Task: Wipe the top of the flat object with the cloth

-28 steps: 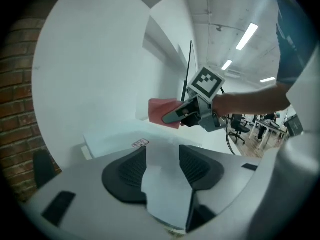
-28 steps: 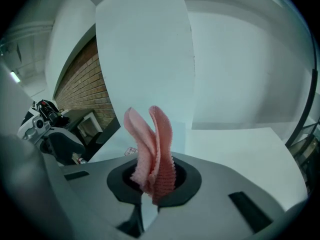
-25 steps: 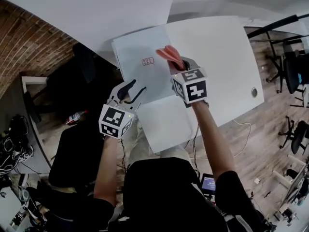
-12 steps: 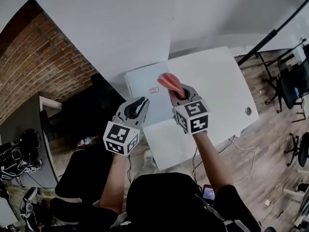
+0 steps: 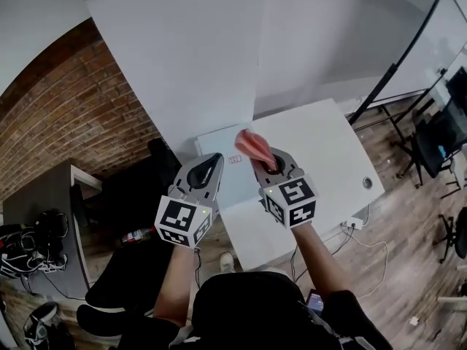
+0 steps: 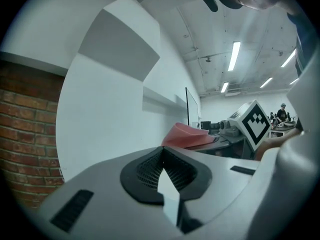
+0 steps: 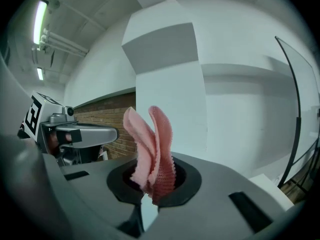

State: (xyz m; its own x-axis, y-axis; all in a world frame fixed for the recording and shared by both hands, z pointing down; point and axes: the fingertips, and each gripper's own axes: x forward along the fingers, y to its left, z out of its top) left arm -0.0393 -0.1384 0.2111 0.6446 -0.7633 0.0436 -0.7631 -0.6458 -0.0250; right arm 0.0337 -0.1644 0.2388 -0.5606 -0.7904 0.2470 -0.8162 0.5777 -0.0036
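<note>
You have two tongs, one cloth, one flat object and one desk in front of you. Both of your forearms reach forward side by side, lifted clear above the desk, with the marker cubes facing up toward your head. Your left tongs point roughly level toward the white wall, with the brick wall off to their left. Your right tongs sit just beside them and tip slightly downward. The left tongs' jaws have just been closing and are now fully together, the dark pads meeting with nothing between them. The right tongs are clamped on the pink cloth. In the right gripper view its bunched lower end is pinched between the pads, and two loose folds stand up above the jaws. The cloth is in the air, touching neither the desk nor the flat object. The flat object, a pale sheet with one small red label, lies flat on the left part of the white desk. It is below both tongs and apart from them, with its far edge near the foot of the white wall.
</note>
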